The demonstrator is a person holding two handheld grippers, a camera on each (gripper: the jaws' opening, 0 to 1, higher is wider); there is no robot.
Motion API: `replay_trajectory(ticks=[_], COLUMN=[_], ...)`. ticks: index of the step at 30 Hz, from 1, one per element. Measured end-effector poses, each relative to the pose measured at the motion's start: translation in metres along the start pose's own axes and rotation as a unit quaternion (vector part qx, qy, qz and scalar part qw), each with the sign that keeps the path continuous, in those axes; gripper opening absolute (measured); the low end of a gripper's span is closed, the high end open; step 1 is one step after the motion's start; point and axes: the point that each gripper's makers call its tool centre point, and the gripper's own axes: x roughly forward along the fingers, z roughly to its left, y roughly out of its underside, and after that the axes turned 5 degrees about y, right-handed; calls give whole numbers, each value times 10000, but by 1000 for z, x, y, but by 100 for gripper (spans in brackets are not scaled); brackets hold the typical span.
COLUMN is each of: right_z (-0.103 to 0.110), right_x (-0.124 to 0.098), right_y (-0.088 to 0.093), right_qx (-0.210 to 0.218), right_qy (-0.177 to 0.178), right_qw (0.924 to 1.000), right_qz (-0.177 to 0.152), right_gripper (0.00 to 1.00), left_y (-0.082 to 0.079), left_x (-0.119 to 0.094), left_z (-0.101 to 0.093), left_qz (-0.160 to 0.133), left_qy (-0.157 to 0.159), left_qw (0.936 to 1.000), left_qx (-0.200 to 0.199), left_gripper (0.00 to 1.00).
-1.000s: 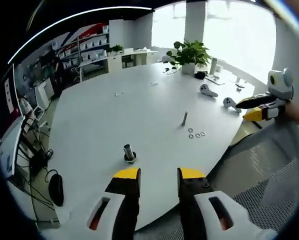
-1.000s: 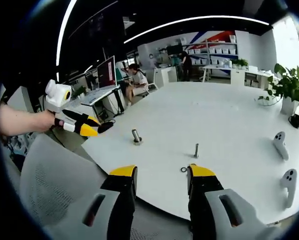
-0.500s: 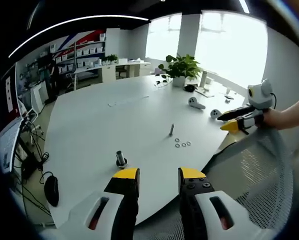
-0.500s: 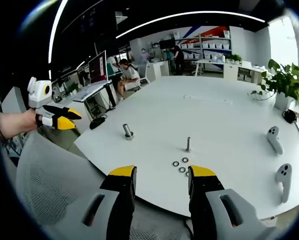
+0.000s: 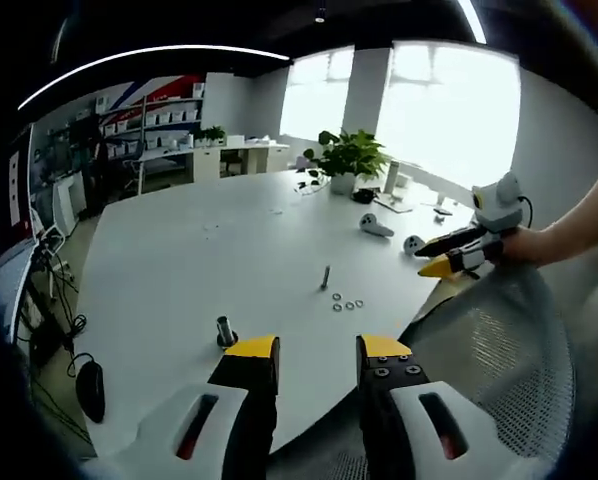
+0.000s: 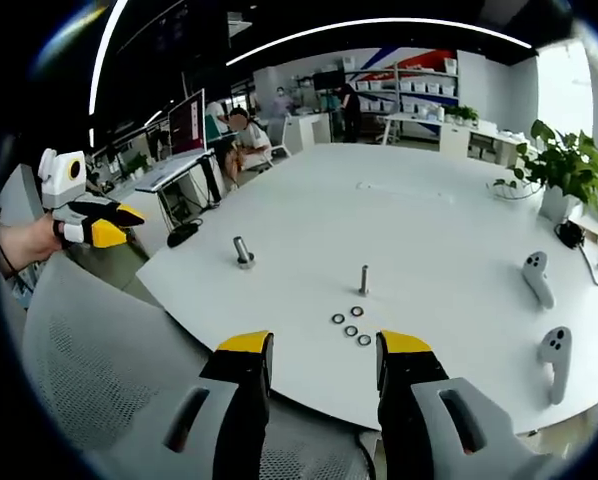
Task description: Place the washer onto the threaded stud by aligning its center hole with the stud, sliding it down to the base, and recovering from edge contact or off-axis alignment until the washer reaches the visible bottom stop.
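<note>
Both claws are released and empty: right claw (image 6: pixel 319 352) faces three washers (image 6: pixel 350 329) beside the threaded stud (image 6: pixel 363 279); left claw (image 5: pixel 317 352) hangs back off the counter (image 6: pixel 429 230).

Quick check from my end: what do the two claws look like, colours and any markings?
Both match. The right claw has two black jaws with yellow tips, set in pale grey housings with a dark slot showing red inside. The left claw looks the same. Seen from the side in the opposite views, each carries a white box on top; bare forearms, no sleeves visible.
</note>
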Motion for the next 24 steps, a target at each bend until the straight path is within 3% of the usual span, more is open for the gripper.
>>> replay_trajectory(ticks=[3, 10, 24], right_z=[-1, -4, -7], right_x=[-1, 0, 1], right_y=[-3, 2, 7], right_qx=[-9, -89, -202], right_qy=[39, 161, 254], right_qw=[10000, 9998, 9993], right_qz=[-67, 69, 211], right_gripper=[43, 43, 43], left_y=[-4, 0, 3], left_x=[3, 2, 3], left_z=[-4, -10, -7], left_qz=[-176, -206, -222], left_qy=[80, 177, 267], left_qw=[9997, 9991, 9994], left_qx=[125, 329, 68], left_gripper=[29, 28, 28])
